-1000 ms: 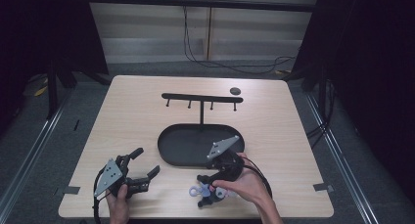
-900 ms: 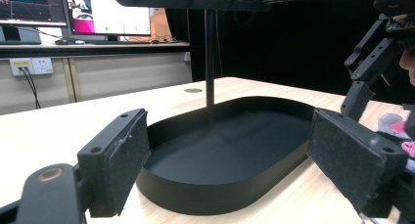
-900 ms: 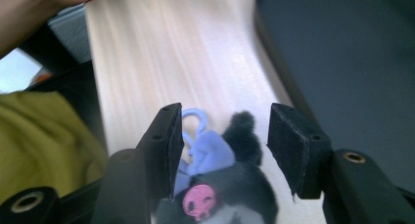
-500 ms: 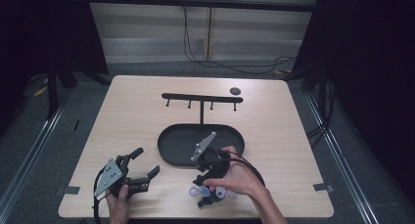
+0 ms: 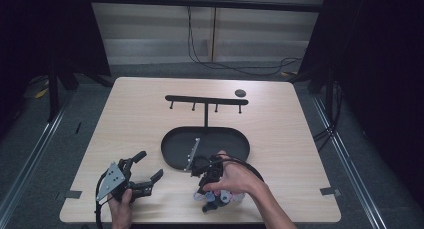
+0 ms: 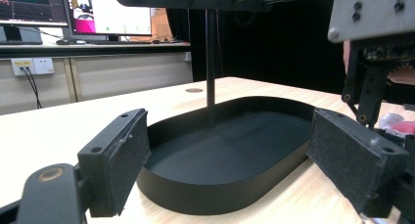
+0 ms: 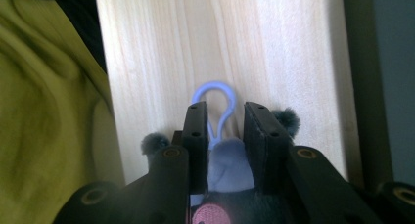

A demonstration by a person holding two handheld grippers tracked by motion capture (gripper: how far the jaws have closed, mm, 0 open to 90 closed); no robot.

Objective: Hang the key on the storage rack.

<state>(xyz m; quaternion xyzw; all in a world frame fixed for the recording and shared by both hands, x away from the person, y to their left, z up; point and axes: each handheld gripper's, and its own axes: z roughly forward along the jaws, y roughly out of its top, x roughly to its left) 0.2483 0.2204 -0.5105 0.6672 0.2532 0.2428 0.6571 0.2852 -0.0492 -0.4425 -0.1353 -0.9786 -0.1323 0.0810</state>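
Since the earlier high views, the right claw (image 5: 210, 199) has swung away from the black oval metal tray (image 5: 170, 151) toward the near edge of the pale wooden desk (image 5: 135, 119), and it now stands over the small grey-and-pink plush keychain toy with a pale blue plastic loop (image 5: 220, 198); its jaws have just been closing, with the toy's top between them.

At the left of the high view, the left claw (image 5: 147, 170) rests on the desk in the person's left hand, jaws spread wide with nothing between them, aimed toward the tray. In the left gripper view, its two padded fingers (image 6: 125, 158) frame the tray's wall (image 6: 210, 194), well apart from it.

Mid-desk, the tray carries a thin black upright post with a crossbar of four small hooks (image 5: 206, 100), and a small dark round disc (image 5: 240, 93) lies beyond the bar's right end.

Right of centre, the toy lies near the desk's front edge, under the right hand (image 5: 235, 178). In the right gripper view, the black pads (image 7: 195, 136) sit close on either side of the toy's grey-blue head (image 7: 225, 168), and the blue loop (image 7: 215, 99) sticks out straight ahead past the fingertips. The pads look to be touching the plush, though how firmly they squeeze I cannot tell.

The loop's long axis runs in line with the jaws and points toward the person, away from the hook bar, so the right claw, clearly the nearer one, would probably have to turn round before the loop faces a hook.
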